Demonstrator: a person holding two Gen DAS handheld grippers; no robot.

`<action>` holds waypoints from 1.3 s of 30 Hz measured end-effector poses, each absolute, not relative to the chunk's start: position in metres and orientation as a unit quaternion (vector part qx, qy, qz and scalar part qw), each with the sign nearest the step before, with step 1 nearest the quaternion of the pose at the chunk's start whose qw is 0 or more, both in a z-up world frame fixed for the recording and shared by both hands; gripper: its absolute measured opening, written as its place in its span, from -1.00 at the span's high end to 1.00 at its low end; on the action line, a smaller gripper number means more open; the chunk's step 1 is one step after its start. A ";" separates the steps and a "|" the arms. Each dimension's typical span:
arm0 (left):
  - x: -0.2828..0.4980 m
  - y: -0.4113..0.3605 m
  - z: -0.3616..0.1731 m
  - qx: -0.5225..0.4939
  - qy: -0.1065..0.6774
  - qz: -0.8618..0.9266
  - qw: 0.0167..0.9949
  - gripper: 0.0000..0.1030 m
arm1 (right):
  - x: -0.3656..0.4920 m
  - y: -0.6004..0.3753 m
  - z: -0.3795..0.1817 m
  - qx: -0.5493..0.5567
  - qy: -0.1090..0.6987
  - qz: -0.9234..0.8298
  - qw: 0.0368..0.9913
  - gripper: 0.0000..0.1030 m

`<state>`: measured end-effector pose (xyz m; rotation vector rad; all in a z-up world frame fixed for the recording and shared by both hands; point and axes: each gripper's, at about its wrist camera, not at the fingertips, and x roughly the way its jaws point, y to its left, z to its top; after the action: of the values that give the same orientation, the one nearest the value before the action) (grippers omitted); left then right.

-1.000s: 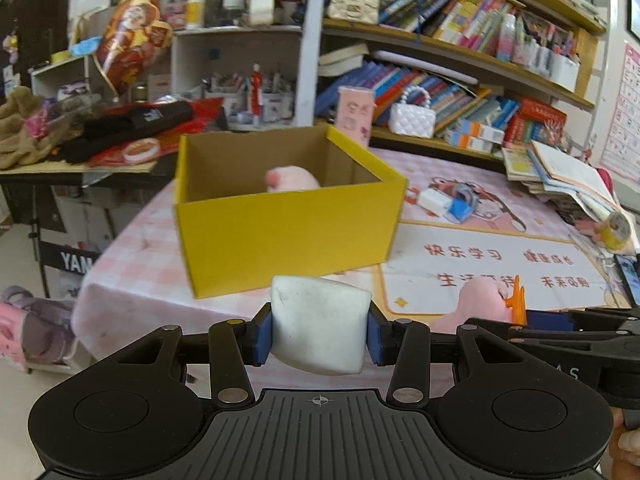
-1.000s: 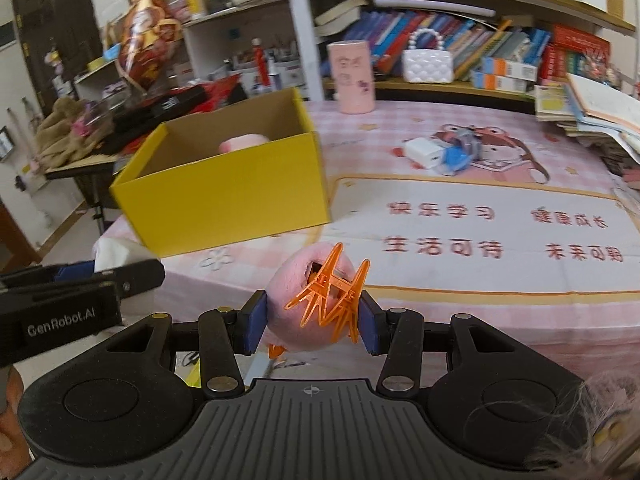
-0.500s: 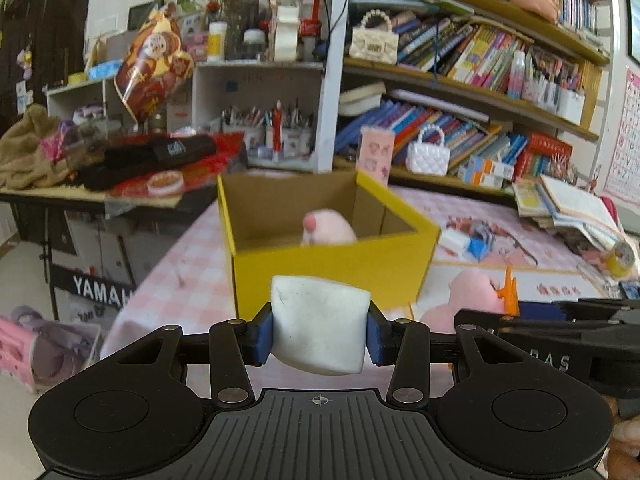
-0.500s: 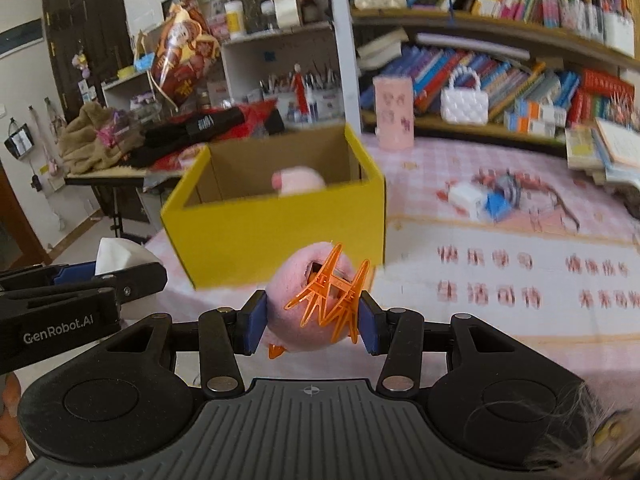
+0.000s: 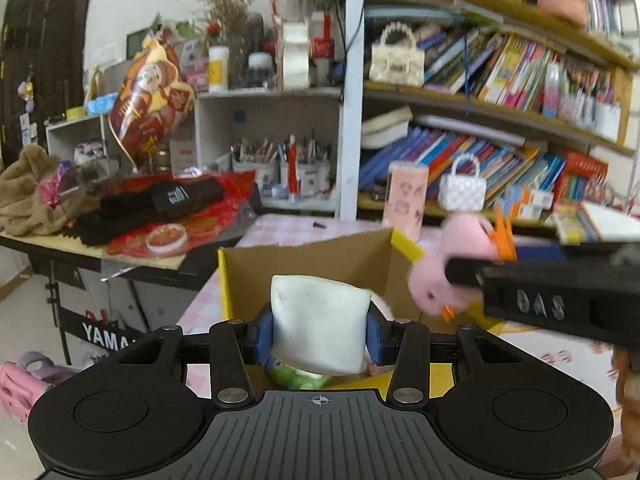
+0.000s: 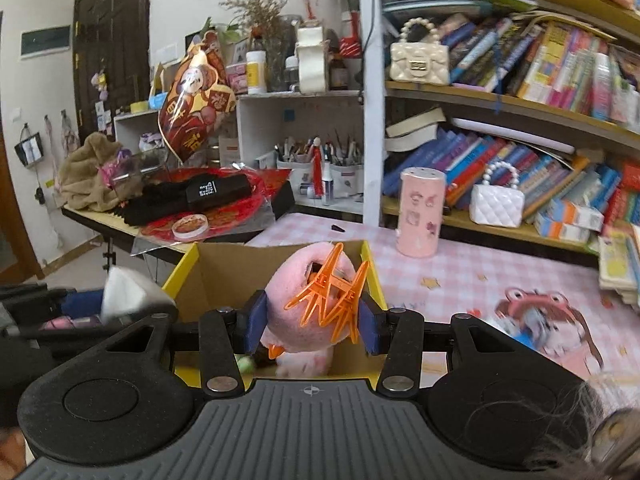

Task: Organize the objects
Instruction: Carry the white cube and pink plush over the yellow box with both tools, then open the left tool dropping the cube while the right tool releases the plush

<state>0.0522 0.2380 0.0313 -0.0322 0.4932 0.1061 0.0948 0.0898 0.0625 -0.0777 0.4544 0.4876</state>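
Observation:
My left gripper is shut on a white soft block, held over the open yellow cardboard box. My right gripper is shut on a pink plush toy together with an orange claw hair clip, also above the yellow cardboard box. In the left wrist view the pink plush toy and right gripper hover at the box's right rim. The white block shows at the left of the right wrist view. Something green lies in the box below the block.
The box stands on a pink checked tablecloth. A pink cylinder, a white quilted handbag and bookshelves stand behind. A cluttered side table lies to the left. A cartoon mat with small items is at the right.
Both grippers moved forward and up with their loads, from in front of the box to over its opening. The box now fills the lower middle of both views.

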 end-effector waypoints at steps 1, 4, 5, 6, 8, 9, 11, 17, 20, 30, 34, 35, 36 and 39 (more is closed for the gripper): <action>0.060 0.237 0.027 -0.013 0.251 0.055 0.966 0.17 | 0.105 0.095 0.061 -0.043 0.224 0.245 0.942 0.15; 0.082 0.237 0.013 -0.015 0.274 0.063 0.960 0.17 | 0.135 0.110 0.056 -0.051 0.237 0.268 0.932 0.15; 0.088 0.238 0.009 -0.015 0.282 0.066 0.957 0.17 | 0.145 0.115 0.054 -0.055 0.243 0.275 0.928 0.15; 0.094 0.239 0.005 -0.016 0.291 0.069 0.954 0.17 | 0.155 0.120 0.052 -0.059 0.250 0.283 0.924 0.15; 0.104 0.240 -0.001 -0.018 0.307 0.073 0.949 0.17 | 0.172 0.129 0.047 -0.064 0.265 0.301 0.914 0.15; 0.107 0.240 -0.004 -0.019 0.314 0.074 0.946 0.16 | 0.179 0.133 0.044 -0.067 0.271 0.309 0.909 0.15; 0.112 0.241 -0.009 -0.019 0.324 0.076 0.943 0.16 | 0.192 0.143 0.040 -0.074 0.283 0.329 0.898 0.15; 0.124 0.242 -0.022 -0.024 0.350 0.079 0.933 0.15 | 0.221 0.171 0.023 -0.104 0.324 0.380 0.860 0.15; 0.126 0.240 -0.024 -0.022 0.356 0.077 0.931 0.10 | 0.227 0.178 0.014 -0.111 0.345 0.389 0.847 0.15; 0.104 0.233 0.002 -0.015 0.305 0.071 0.949 -0.48 | 0.210 0.149 0.041 -0.041 0.318 0.367 0.873 -0.21; 0.084 0.230 0.020 -0.013 0.275 0.078 0.958 -0.48 | 0.187 0.126 0.062 -0.027 0.275 0.338 0.900 -0.21; 0.076 0.230 0.025 -0.015 0.269 0.081 0.960 -0.49 | 0.179 0.119 0.066 -0.024 0.266 0.328 0.906 -0.21; 0.072 0.232 0.028 -0.019 0.265 0.081 0.961 -0.51 | 0.171 0.114 0.069 -0.021 0.258 0.317 0.912 -0.21; 0.053 0.235 0.036 -0.029 0.253 0.086 0.963 -0.58 | 0.148 0.098 0.075 -0.018 0.241 0.284 0.928 -0.21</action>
<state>0.0530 0.2354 0.0355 -0.0593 0.5127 0.1738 0.1485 0.0980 0.0745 -0.0374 0.4932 0.5826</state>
